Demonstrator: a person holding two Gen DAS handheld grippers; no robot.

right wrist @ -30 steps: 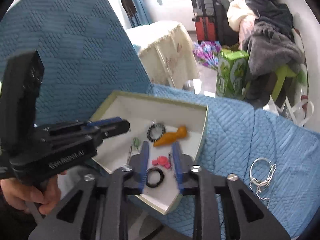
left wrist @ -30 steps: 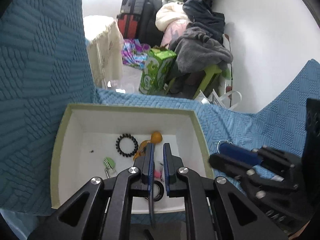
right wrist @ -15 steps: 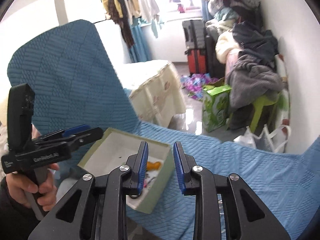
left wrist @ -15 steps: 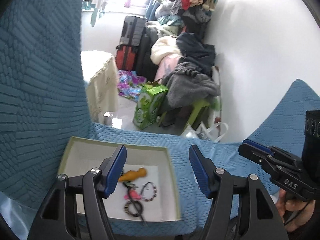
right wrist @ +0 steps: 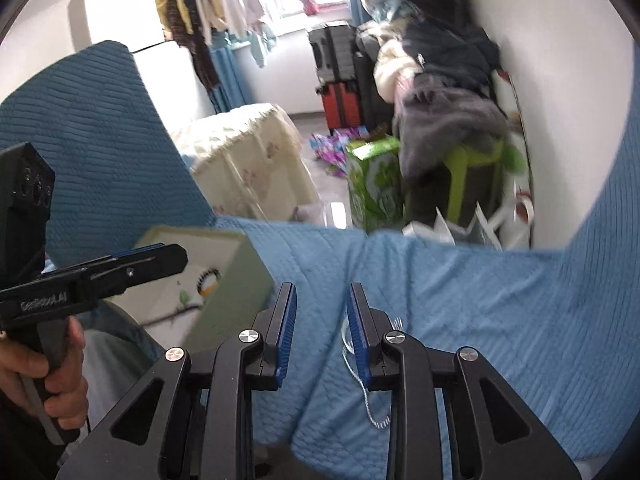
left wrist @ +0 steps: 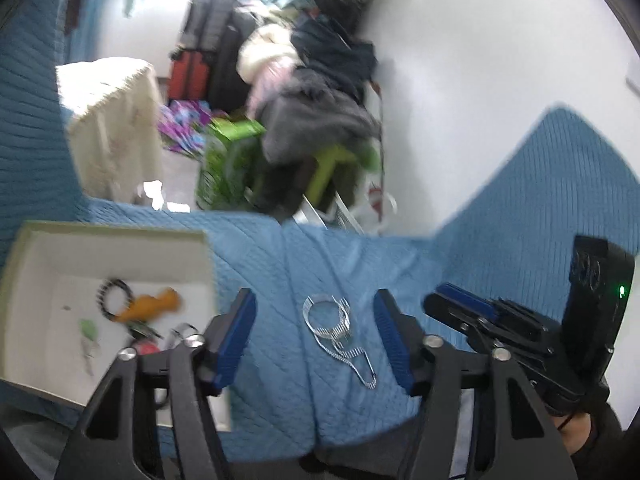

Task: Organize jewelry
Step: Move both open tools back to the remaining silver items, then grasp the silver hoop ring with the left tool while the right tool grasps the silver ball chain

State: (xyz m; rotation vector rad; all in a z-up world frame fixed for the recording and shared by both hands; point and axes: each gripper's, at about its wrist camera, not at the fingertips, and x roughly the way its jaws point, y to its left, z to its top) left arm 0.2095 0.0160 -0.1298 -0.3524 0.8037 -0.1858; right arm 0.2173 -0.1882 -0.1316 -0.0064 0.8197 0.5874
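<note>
A silver bracelet with a chain (left wrist: 334, 326) lies on the blue quilted cover (left wrist: 280, 272), between the fingers of my left gripper (left wrist: 316, 334), which is wide open and empty above it. The white box (left wrist: 120, 252) at the left holds a black beaded band (left wrist: 110, 294), an orange piece (left wrist: 154, 304) and other small items. My right gripper (right wrist: 320, 336) is open a little and empty; the bracelet (right wrist: 352, 350) shows partly behind its right finger. The box (right wrist: 224, 276) sits to its left.
The other hand-held gripper shows at the right of the left wrist view (left wrist: 520, 328) and at the left of the right wrist view (right wrist: 92, 280). Beyond the cover's edge are a green carton (right wrist: 374, 184), a clothes pile (right wrist: 444, 92) and suitcases (right wrist: 340, 76).
Both grippers have pulled out of the box and swung right over the blue cover. The left gripper has opened wide and now frames the silver bracelet.
</note>
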